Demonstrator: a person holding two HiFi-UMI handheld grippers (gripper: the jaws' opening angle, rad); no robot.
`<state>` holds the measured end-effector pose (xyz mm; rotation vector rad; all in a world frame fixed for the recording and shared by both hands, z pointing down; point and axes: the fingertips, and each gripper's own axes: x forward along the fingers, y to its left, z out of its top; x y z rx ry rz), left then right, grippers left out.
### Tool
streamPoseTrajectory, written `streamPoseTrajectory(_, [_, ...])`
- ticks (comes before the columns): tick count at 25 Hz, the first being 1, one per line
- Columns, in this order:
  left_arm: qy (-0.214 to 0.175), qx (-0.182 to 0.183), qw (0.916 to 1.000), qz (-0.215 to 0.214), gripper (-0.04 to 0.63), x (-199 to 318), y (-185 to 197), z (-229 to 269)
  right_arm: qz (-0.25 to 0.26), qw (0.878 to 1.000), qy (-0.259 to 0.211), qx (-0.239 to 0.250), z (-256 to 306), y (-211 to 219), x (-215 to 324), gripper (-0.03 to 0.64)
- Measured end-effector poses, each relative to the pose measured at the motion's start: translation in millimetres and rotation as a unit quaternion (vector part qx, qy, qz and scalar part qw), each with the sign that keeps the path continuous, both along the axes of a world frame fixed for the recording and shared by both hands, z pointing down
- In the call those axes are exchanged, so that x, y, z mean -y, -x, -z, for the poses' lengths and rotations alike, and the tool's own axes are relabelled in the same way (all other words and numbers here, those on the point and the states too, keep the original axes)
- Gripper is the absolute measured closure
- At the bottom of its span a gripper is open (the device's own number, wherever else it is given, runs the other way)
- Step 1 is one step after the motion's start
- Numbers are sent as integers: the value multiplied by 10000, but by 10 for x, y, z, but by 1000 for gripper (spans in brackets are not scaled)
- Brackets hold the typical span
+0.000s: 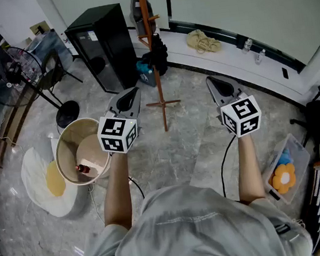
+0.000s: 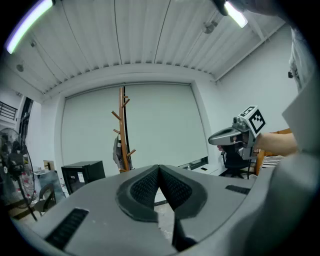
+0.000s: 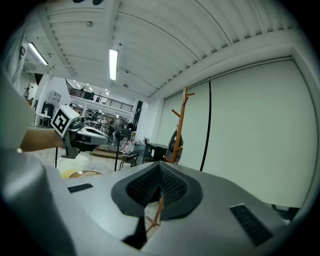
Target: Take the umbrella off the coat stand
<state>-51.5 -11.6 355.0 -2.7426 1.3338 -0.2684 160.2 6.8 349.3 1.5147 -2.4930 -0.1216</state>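
Left tongs (image 2: 159, 169) pressed together, empty, right tongs (image 3: 159, 167) pressed together, empty

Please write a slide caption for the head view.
Shut left gripper and shut right gripper face the coat stand bearing the umbrella.

No words or numbers can be read anywhere. The cube (image 1: 117, 134) on the left gripper (image 1: 132, 93) and its twin on the right gripper (image 1: 212, 81) carry black-and-white square code patterns, without letters. A white label (image 2: 80, 176) on the black cabinet (image 1: 103, 44) is too small to read.
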Motion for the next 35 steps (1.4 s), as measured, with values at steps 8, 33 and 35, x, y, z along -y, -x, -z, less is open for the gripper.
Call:
streamPoseTrajectory(8, [-117, 244, 9993, 276, 581, -92, -274, -11, 216, 9991, -40, 367, -67, -308, -54, 594])
streamPoseTrajectory(33, [-49, 332, 9991, 265, 581, 1618, 308, -429, -99, 9978, 497, 439, -410, 47, 1732, 594])
streamPoseTrajectory(35, [-81, 268, 9994, 207, 581, 1915, 416, -396, -252, 9968, 545, 521, -419, 94, 2057, 594])
